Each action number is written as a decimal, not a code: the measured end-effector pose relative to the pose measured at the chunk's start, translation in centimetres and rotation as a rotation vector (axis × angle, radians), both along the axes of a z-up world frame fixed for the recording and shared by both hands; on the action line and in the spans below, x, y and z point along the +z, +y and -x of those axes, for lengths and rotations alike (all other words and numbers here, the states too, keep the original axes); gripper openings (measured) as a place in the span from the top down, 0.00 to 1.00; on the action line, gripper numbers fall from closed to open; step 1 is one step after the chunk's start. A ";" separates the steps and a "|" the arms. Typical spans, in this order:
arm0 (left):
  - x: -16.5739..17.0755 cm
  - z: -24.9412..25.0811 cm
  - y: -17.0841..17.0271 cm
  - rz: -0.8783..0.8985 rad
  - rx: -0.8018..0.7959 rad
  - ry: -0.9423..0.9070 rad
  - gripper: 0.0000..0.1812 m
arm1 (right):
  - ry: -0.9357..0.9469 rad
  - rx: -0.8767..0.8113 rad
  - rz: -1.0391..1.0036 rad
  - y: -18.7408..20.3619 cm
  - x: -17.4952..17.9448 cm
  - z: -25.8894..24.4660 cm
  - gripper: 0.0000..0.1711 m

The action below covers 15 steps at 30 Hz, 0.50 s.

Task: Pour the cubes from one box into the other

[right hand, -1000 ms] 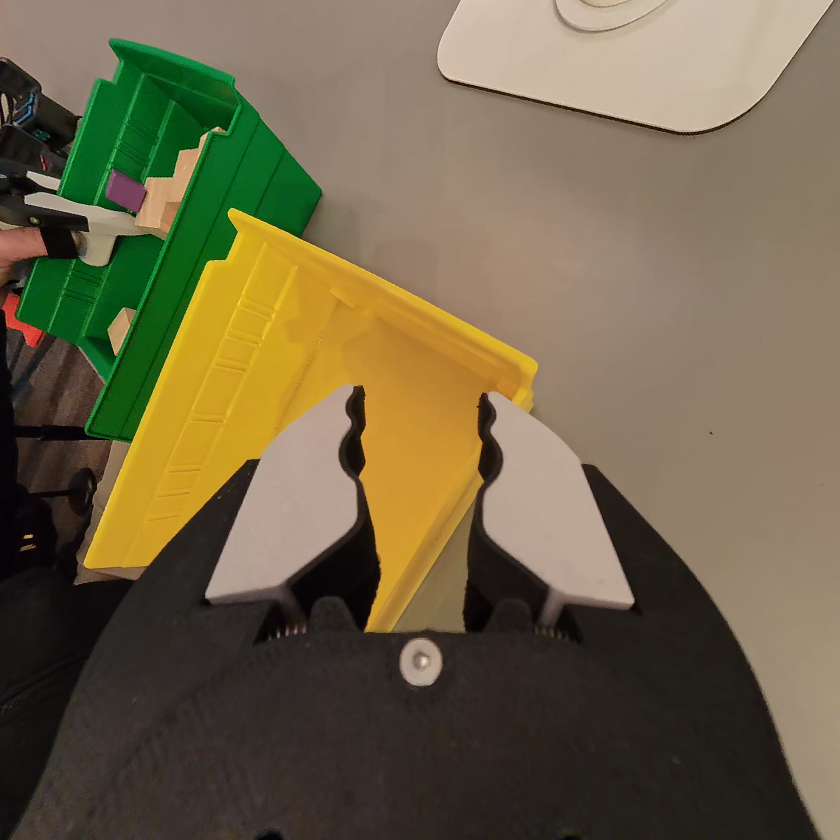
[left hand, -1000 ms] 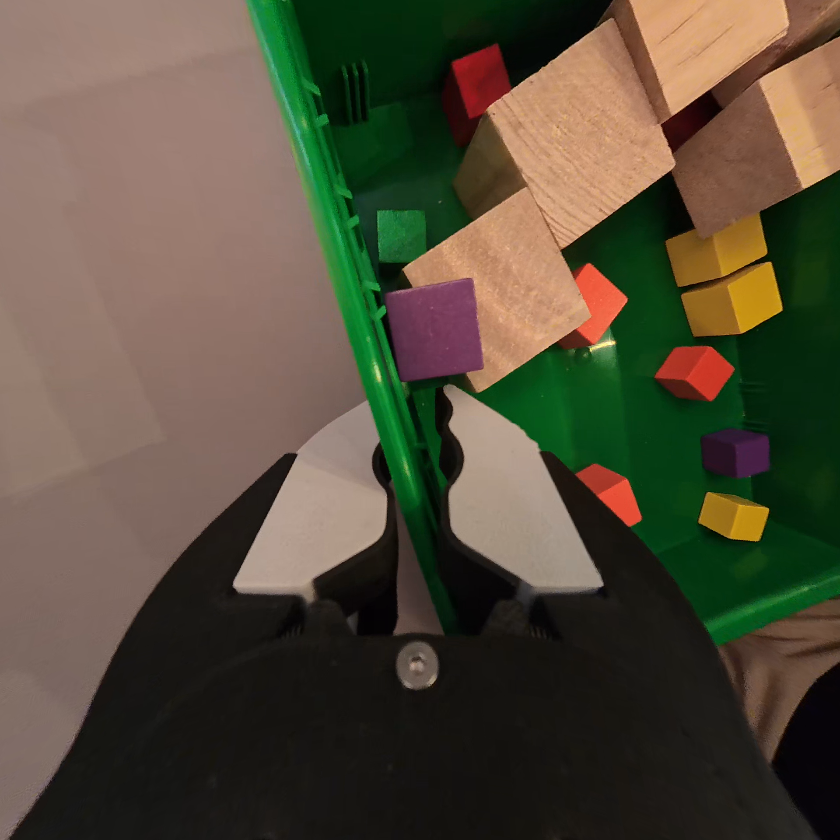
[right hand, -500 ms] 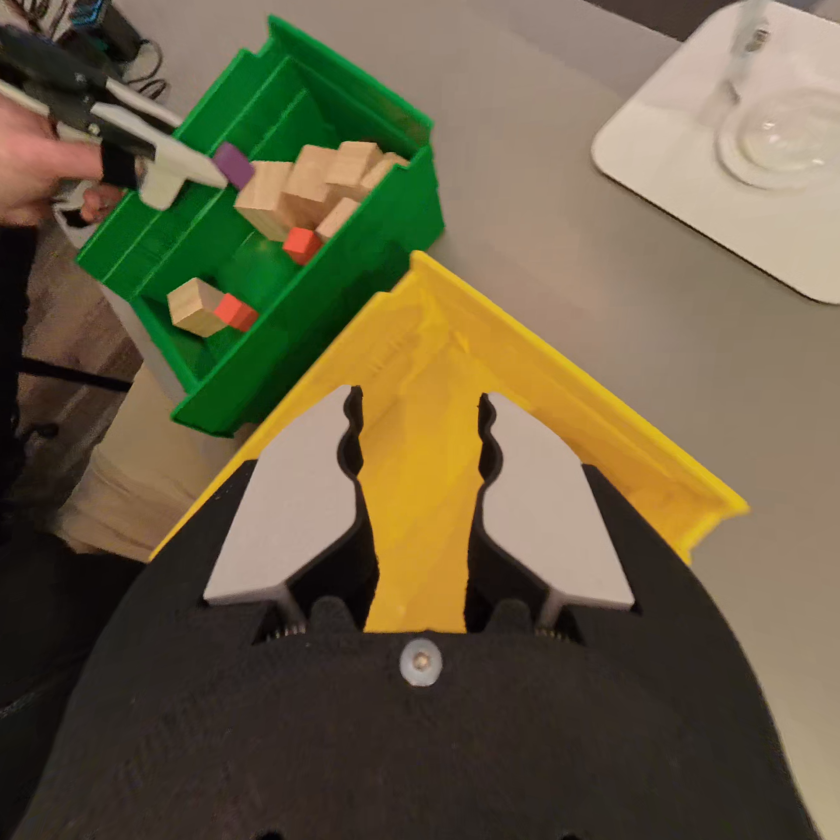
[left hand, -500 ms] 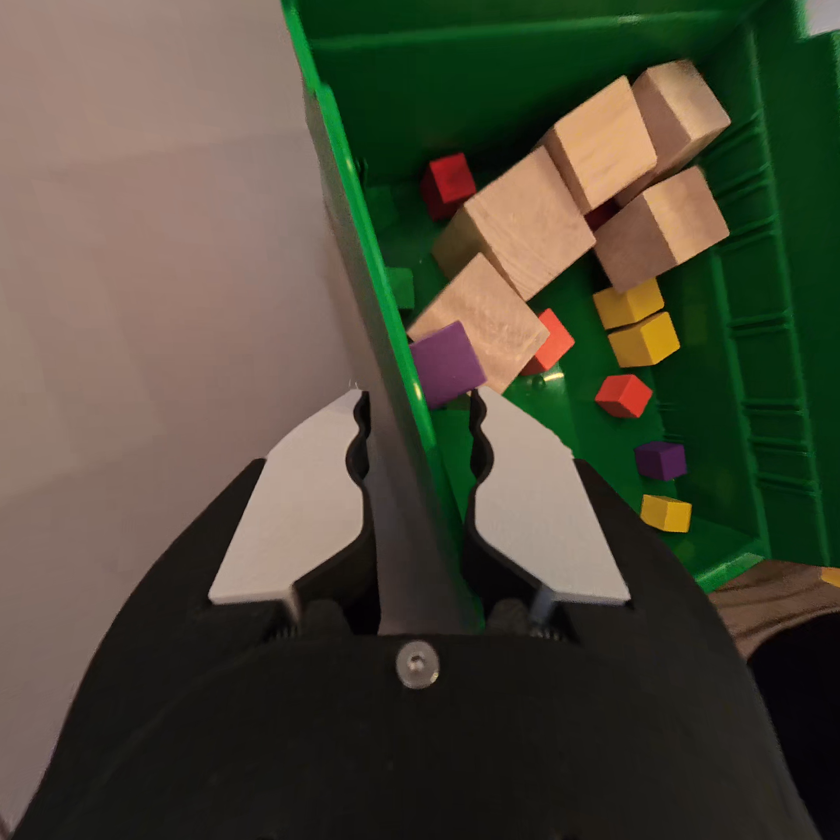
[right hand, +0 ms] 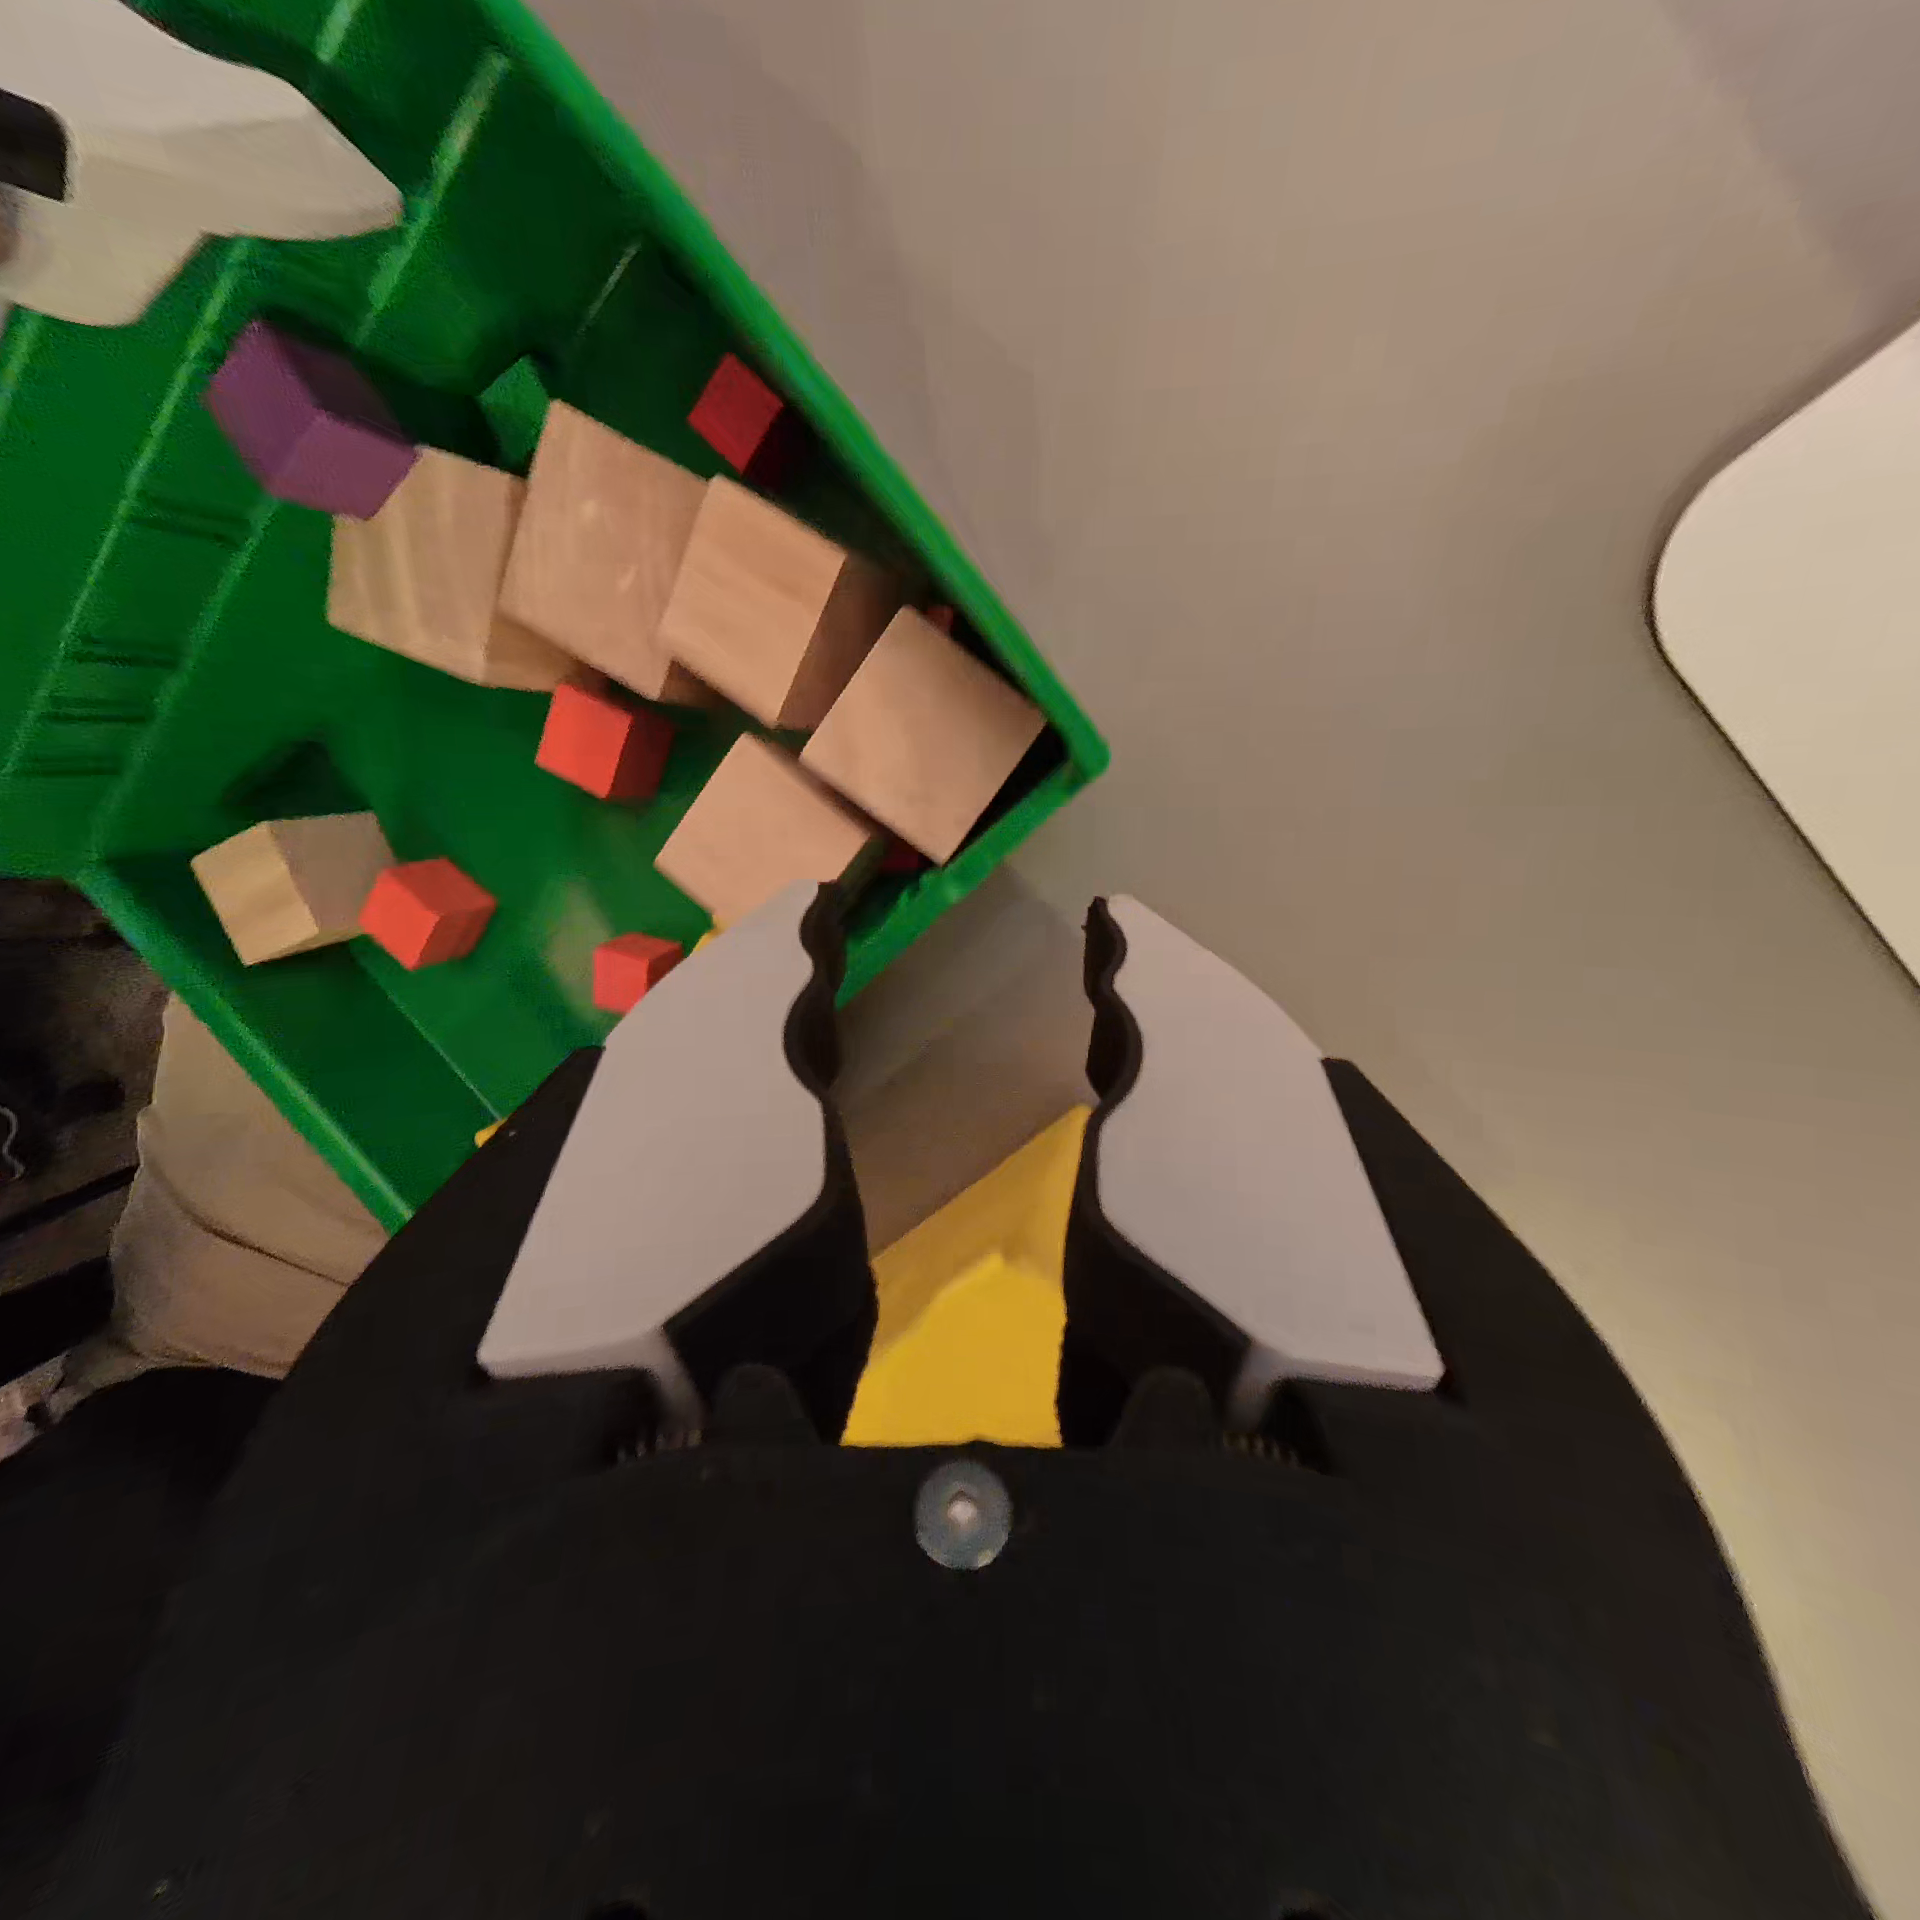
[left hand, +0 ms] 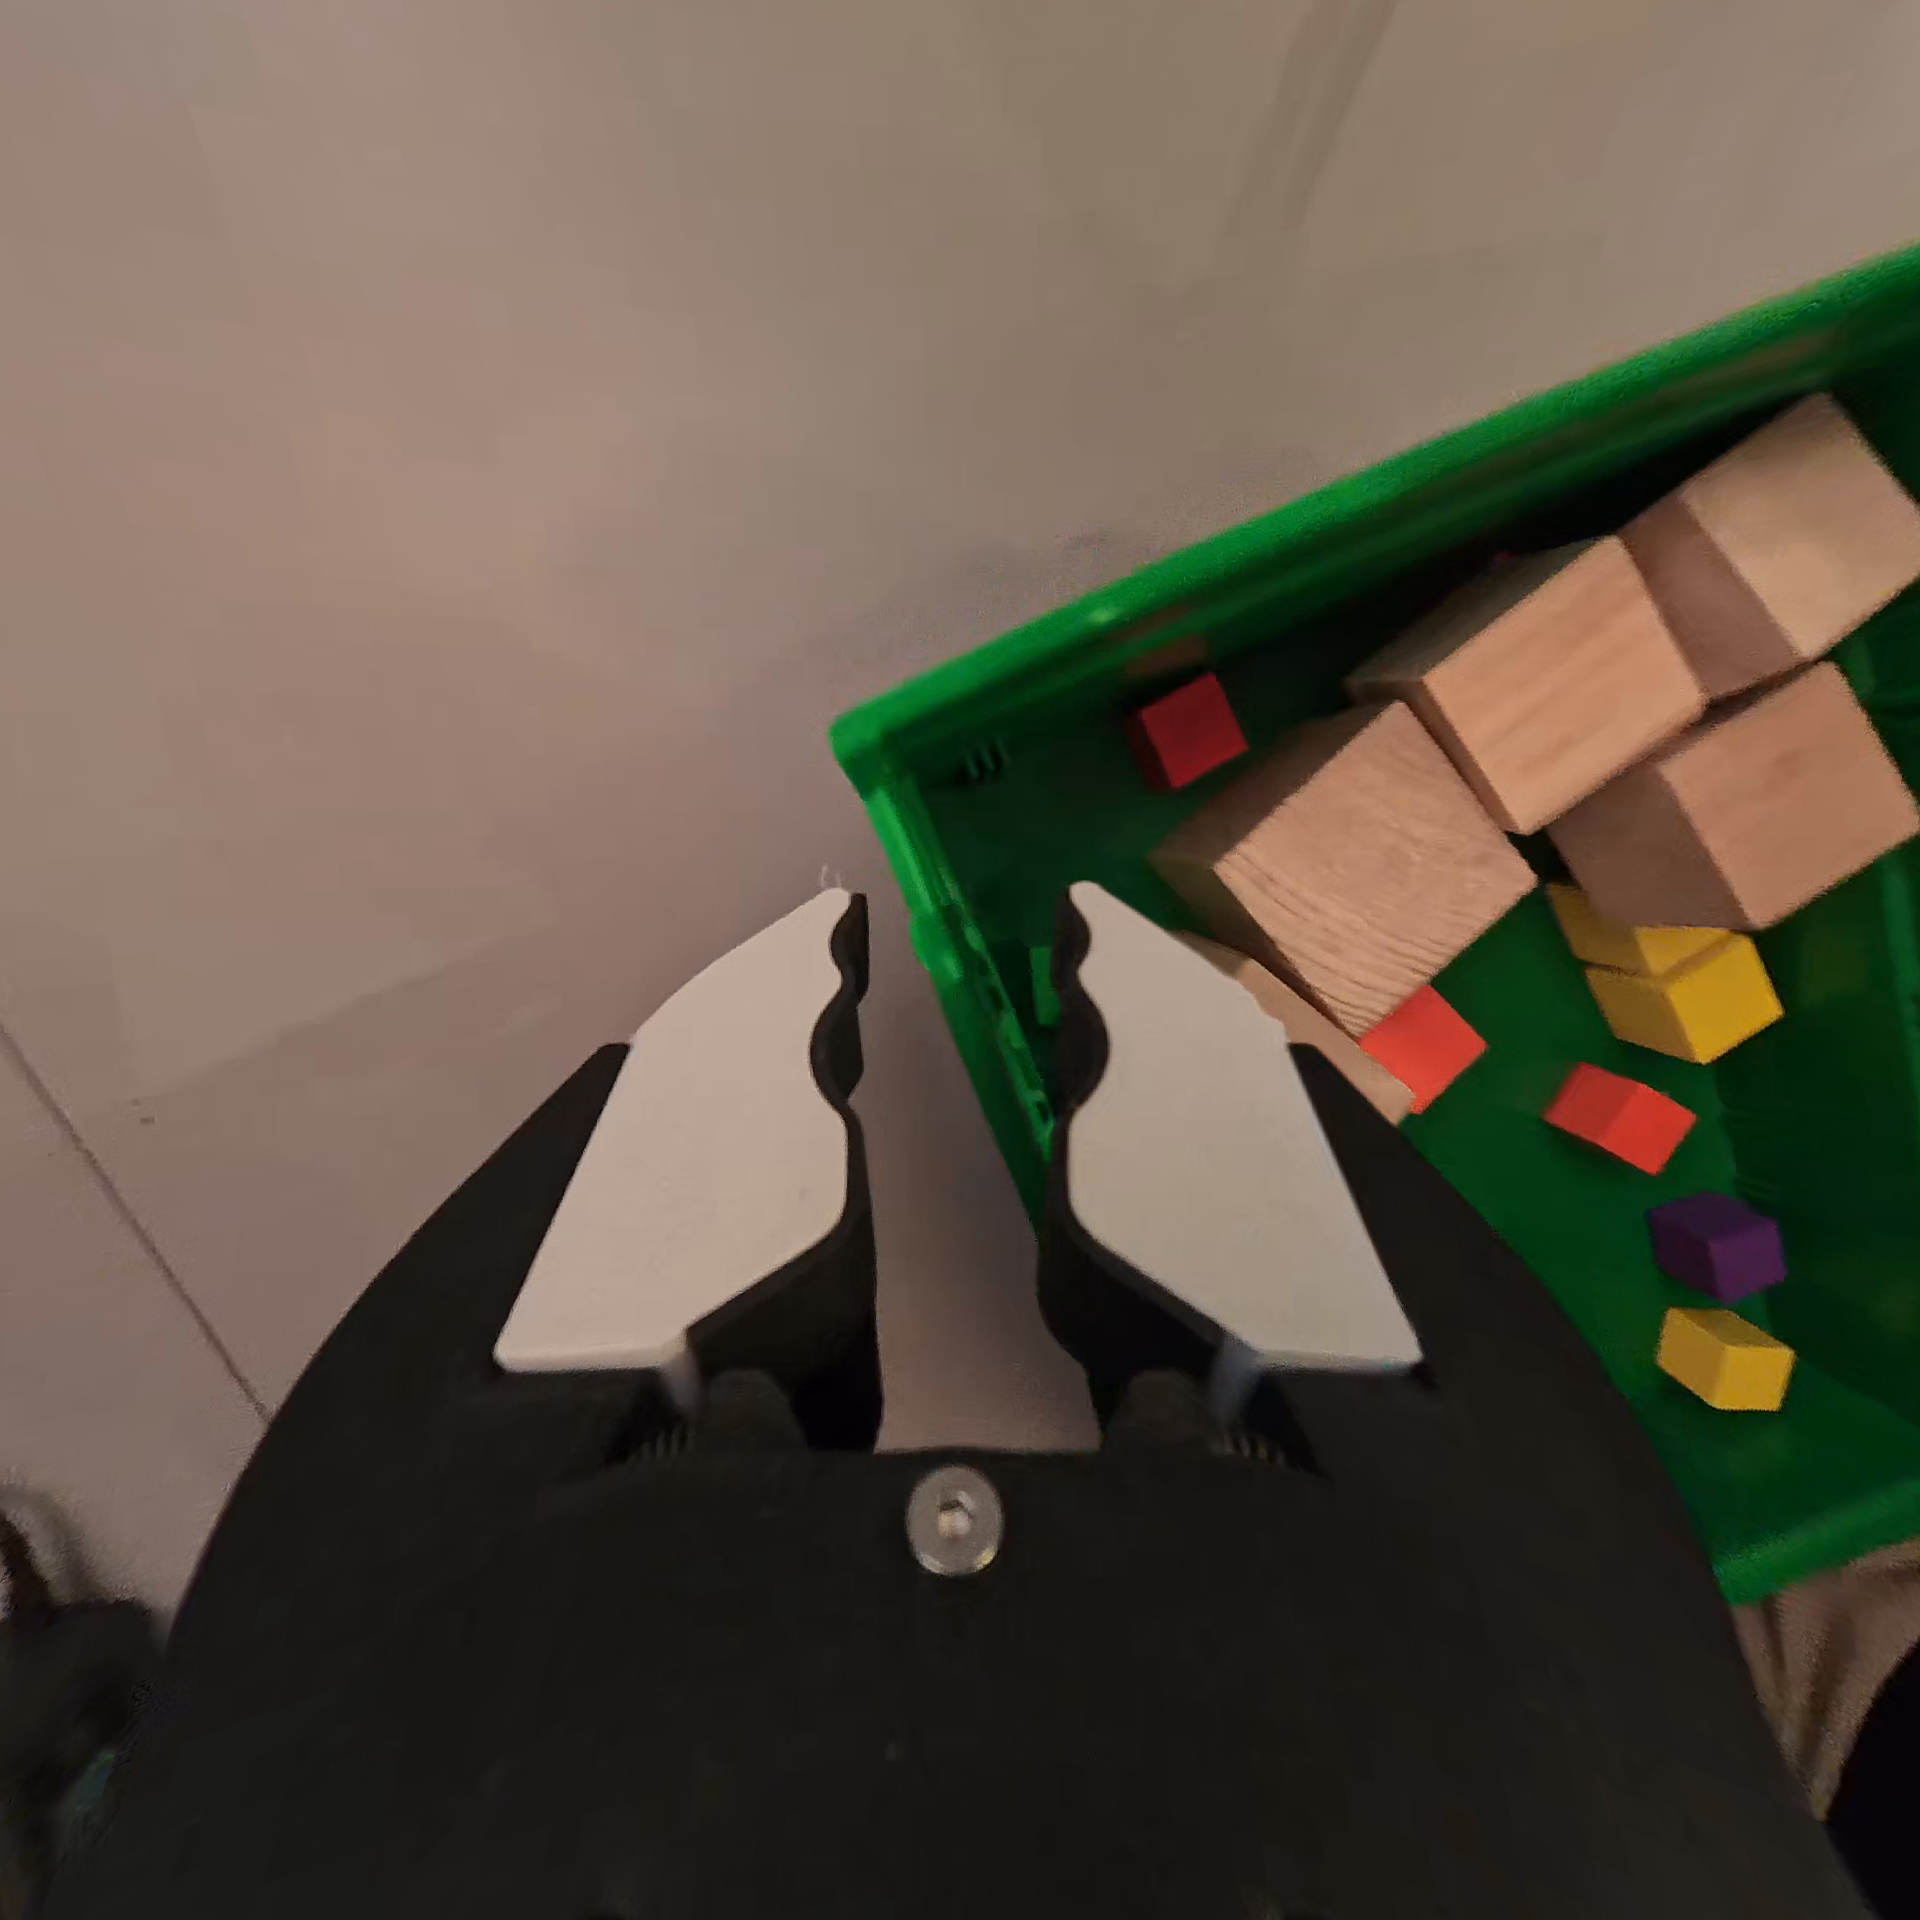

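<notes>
On the grey table [left hand: 520,468] sits the green box [left hand: 1455,520], taken as landmark. Its floor holds the load: large plain wooden cubes [left hand: 1361,862] packed together against the far wall, and small painted ones loose around them — a red cube [left hand: 1184,727] in the far corner, orange-red cubes [left hand: 1616,1117] beside the wood, yellow cubes [left hand: 1683,997] under the wooden pile's edge, one small purple cube [left hand: 1714,1247] and one more yellow toward the near end. In the right wrist view a larger purple cube [right hand: 307,421] lies against the wooden row near the box's long side wall, with one lone wooden cube [right hand: 286,883] at the near end.

Left gripper [left hand: 961,904]: jaws parted, a clear gap between them, nothing clamped. Its tip straddles the box's side wall near the corner; the right finger [left hand: 1174,1122] is inside the box, the left one outside over the table. Contact with the wall cannot be told. Frame slightly blurred.

Right gripper [right hand: 956,914]: jaws parted, nothing pinched. Between the finger bases shows part of the yellow box [right hand: 977,1299], lying just beside the green box's near corner; whether the jaws touch it cannot be told.

Beyond the green box, to the right, a white mat [right hand: 1829,623] lies on the table, well apart.
</notes>
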State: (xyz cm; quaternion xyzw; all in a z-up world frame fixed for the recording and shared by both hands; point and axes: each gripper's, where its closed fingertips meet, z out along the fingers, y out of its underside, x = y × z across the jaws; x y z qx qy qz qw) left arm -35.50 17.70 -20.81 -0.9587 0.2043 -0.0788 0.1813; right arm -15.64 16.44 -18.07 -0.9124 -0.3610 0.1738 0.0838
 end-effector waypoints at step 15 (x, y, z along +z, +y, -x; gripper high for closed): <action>-2.2 0.1 2.8 0.116 -0.016 0.044 0.97 | -0.147 0.048 0.151 1.8 -3.5 0.6 0.94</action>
